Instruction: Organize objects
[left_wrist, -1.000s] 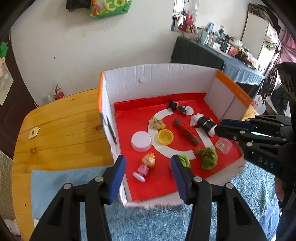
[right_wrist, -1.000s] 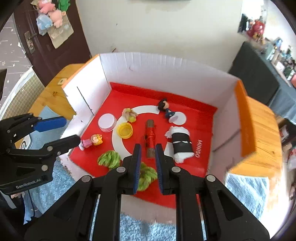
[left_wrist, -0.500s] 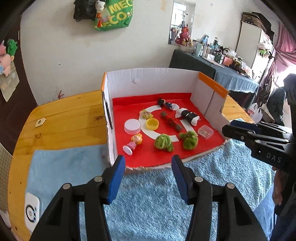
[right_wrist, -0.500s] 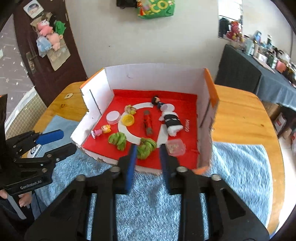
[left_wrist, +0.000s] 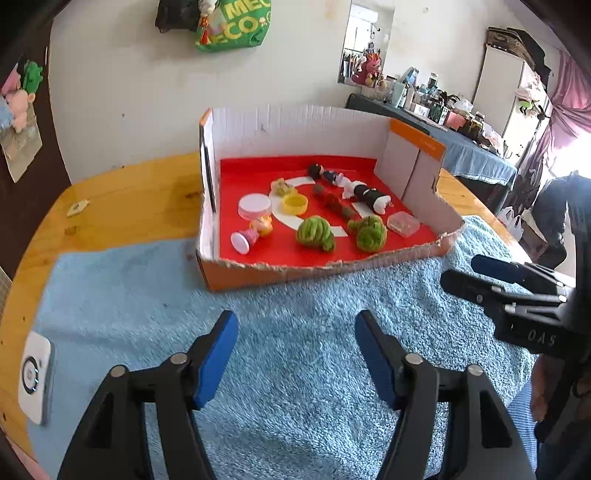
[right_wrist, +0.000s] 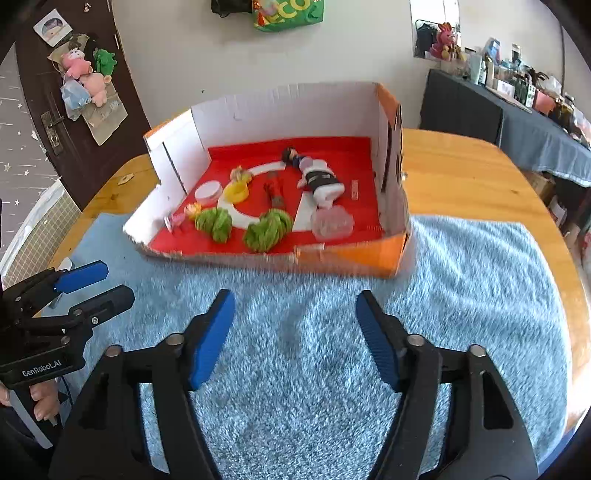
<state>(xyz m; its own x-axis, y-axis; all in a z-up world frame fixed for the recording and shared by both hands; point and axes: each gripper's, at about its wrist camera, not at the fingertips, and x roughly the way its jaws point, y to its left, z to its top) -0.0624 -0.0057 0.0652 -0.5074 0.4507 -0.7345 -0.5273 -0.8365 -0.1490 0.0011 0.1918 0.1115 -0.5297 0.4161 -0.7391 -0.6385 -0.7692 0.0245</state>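
Lying inside the box (left_wrist: 236, 275), every toy (left_wrist: 316, 233) looks stowed; both grippers (left_wrist: 293, 350) (right_wrist: 295, 334), jaws just opening, hover empty over the towel (left_wrist: 295, 369).

left tongs (left_wrist: 293, 352) just opening, empty | box (left_wrist: 325, 271) beyond | blue towel (left_wrist: 295, 306)
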